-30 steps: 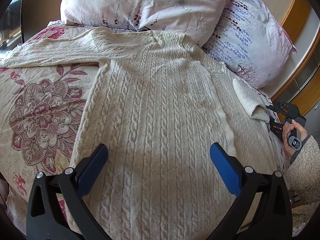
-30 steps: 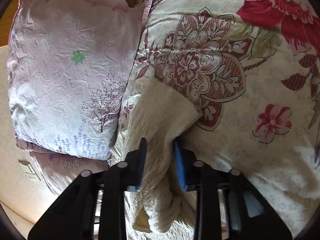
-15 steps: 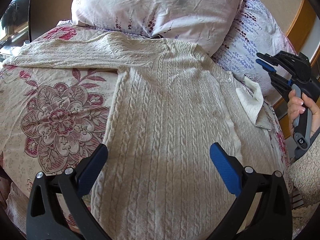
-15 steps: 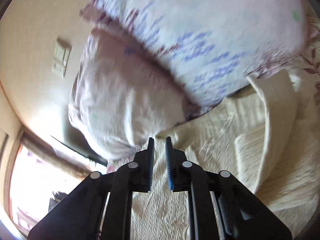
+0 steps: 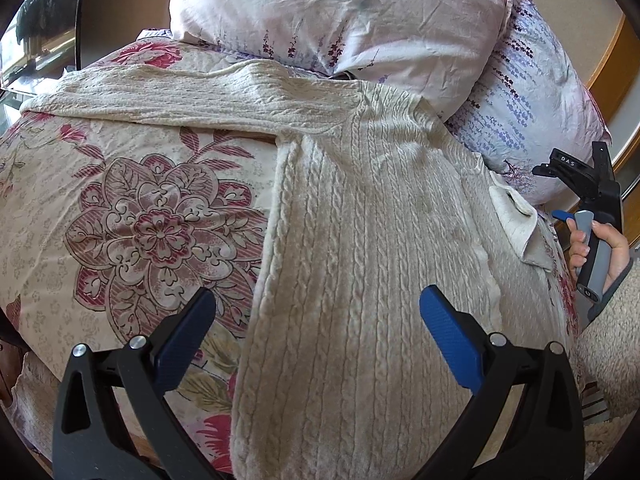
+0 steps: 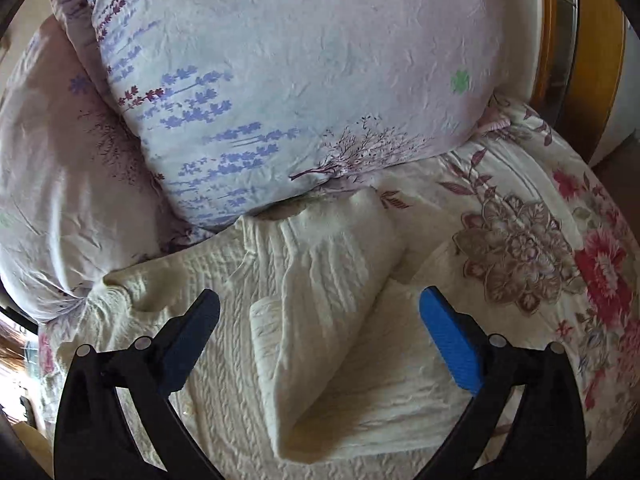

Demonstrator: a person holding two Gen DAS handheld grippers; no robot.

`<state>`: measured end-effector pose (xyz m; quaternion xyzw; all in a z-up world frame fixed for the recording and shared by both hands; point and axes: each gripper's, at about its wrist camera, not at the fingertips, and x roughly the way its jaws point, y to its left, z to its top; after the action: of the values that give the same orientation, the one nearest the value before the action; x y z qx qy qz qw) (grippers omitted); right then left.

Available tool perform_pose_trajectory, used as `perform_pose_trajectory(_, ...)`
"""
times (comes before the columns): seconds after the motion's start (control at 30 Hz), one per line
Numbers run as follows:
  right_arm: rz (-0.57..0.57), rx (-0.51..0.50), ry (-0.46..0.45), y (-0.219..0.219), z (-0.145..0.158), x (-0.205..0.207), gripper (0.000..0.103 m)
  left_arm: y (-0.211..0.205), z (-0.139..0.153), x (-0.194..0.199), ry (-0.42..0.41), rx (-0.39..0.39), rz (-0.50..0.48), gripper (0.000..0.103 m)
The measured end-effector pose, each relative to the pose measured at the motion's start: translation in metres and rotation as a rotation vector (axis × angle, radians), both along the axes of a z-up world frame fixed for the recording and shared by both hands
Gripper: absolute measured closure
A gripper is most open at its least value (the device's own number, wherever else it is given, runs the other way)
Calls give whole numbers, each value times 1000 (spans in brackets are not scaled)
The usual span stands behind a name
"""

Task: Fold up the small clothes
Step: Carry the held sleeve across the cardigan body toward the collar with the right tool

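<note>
A cream cable-knit sweater [image 5: 372,248] lies flat on the floral bedspread [image 5: 132,216], neck toward the pillows. One sleeve [image 5: 168,96] stretches out to the left. The other sleeve [image 6: 332,304] lies folded over the sweater body. My left gripper [image 5: 316,328] is open and empty, hovering over the sweater's lower part. My right gripper [image 6: 320,332] is open and empty, just above the folded sleeve. It also shows at the right edge of the left wrist view [image 5: 580,200].
Two pillows [image 5: 340,20] [image 6: 280,92] lean at the head of the bed, touching the sweater's shoulders. A wooden headboard [image 6: 592,52] stands behind them. A window [image 5: 36,32] is at the far left.
My right gripper has let go of the sleeve, opened wide and swung back over it. The sleeve now lies folded on the sweater. My left gripper has drifted slightly, still open.
</note>
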<state>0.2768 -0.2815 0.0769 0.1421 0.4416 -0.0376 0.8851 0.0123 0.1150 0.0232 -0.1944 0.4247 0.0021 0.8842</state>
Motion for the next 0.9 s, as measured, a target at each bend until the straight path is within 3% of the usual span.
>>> perform_pose_trajectory(0.07,59,-32,27,10,-8,23,40,2,-1,1,6,1,-5,2)
perform_pose_trajectory(0.17,117,-99,90,30,-24,50,50,5,-4,2,23,4,-8,2)
perform_pose_trajectory(0.4,149,-261,246,50,-61,83,54,19,-7,-2,30,0,13,2)
perform_pose_trajectory(0.47,153,-288,225,48,-61,79,87,22,-5,0,25,0,16,2)
perform_pose_trajectory(0.5,147,-242,206,42,-59,76,96,23,-5,2,23,-2,15,2)
perform_pose_trajectory(0.6,81,-87,137,18,-42,68,95,26,-2,7,12,-14,13,2)
perform_pose_trajectory(0.7,89,-10,38,17,-16,57,95,29,2,13,0,-26,10,2)
perform_pose_trajectory(0.9,219,219,-134,67,31,30,96,36,6,21,-14,-65,13,2)
